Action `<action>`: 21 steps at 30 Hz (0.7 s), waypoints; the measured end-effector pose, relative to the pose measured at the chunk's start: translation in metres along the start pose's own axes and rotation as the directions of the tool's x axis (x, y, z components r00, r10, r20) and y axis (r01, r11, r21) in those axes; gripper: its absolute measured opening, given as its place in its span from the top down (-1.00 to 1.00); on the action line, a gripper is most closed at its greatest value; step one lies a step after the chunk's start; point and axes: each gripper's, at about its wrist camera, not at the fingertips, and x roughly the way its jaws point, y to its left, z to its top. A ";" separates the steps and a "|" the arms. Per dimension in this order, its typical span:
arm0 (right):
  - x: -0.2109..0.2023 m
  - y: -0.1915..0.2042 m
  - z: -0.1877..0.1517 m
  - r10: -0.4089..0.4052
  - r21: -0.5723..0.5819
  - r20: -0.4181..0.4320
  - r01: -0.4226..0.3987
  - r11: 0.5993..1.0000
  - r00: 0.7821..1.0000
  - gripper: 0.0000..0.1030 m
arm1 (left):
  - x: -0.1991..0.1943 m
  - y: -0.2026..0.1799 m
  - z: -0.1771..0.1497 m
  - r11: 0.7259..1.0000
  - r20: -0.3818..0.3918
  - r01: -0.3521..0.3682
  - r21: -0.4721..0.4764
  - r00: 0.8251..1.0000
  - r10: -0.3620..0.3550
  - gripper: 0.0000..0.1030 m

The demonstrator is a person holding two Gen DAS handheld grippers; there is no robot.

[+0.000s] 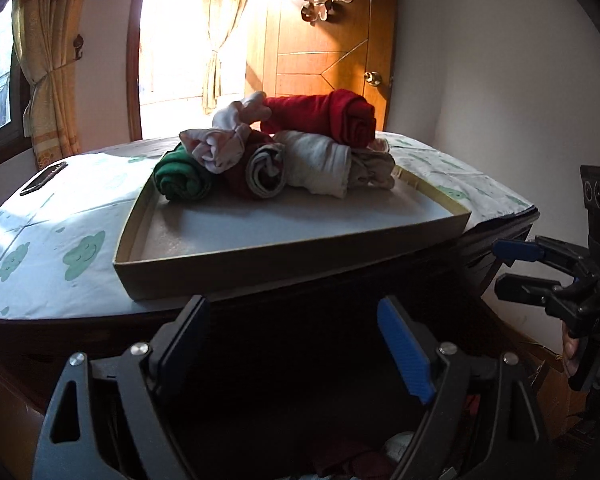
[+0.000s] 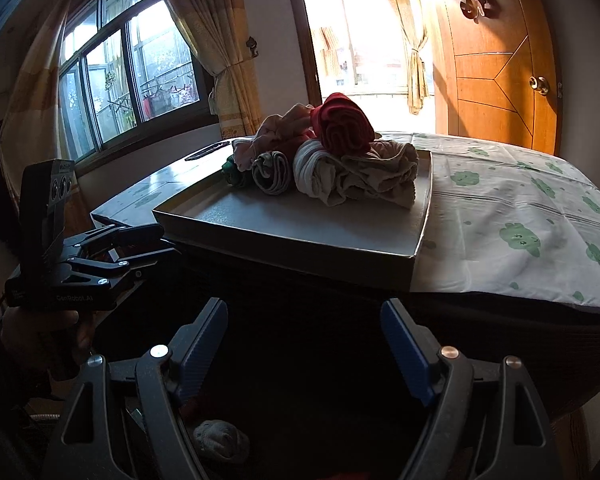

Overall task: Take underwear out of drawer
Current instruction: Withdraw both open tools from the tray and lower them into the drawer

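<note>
Left wrist view first: the left tongs are spread wide with nothing between the blue pads, hovering over a dark open drawer where a few crumpled bits of underwear, reddish and pale, sit at the bottom, too dim to make out properly. Up top there's a shallow cardboard tray with a white floor sitting on the tabletop covered with a white cloth printed with green clouds. At the far end of the tray is a pile of rolled underwear. The big red roll lies on top, long axis running left-right, its spiral end facing the right and toward the camera. Below it the dark green roll points its spiral end at the camera, same for the grey-and-white striped roll and the cream roll. The right tongs poke in from the right edge, parted, holding nothing.

Right wrist view: the right tongs are wide apart and empty, over the same dark drawer, with a pale balled-up piece by the left pad. The tray and pile sit ahead; the red roll shows its spiral end straight on. The left tongs come in from the left near the tray corner, slightly apart and empty
</note>
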 end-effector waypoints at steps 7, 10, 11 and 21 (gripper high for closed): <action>0.000 -0.007 -0.029 -0.028 -0.059 -0.112 0.022 0.998 0.993 -0.57 | 0.007 0.004 -0.021 1.000 -0.070 -0.018 0.016 0.997 0.019 -0.69; 0.002 -0.009 -0.037 -0.043 -0.088 -0.161 0.029 0.996 0.986 -0.57 | 0.011 0.002 -0.024 0.999 -0.099 -0.021 0.033 0.995 0.024 -0.69; 0.003 -0.010 -0.039 -0.047 -0.099 -0.179 0.030 0.995 0.983 -0.57 | 0.012 0.001 -0.025 0.999 -0.109 -0.020 0.043 0.994 0.025 -0.69; 0.024 -0.003 -0.059 -0.123 -0.302 -0.427 -0.013 0.953 0.896 -0.57 | 0.026 -0.011 -0.036 0.990 -0.215 -0.019 0.141 0.975 0.050 -0.81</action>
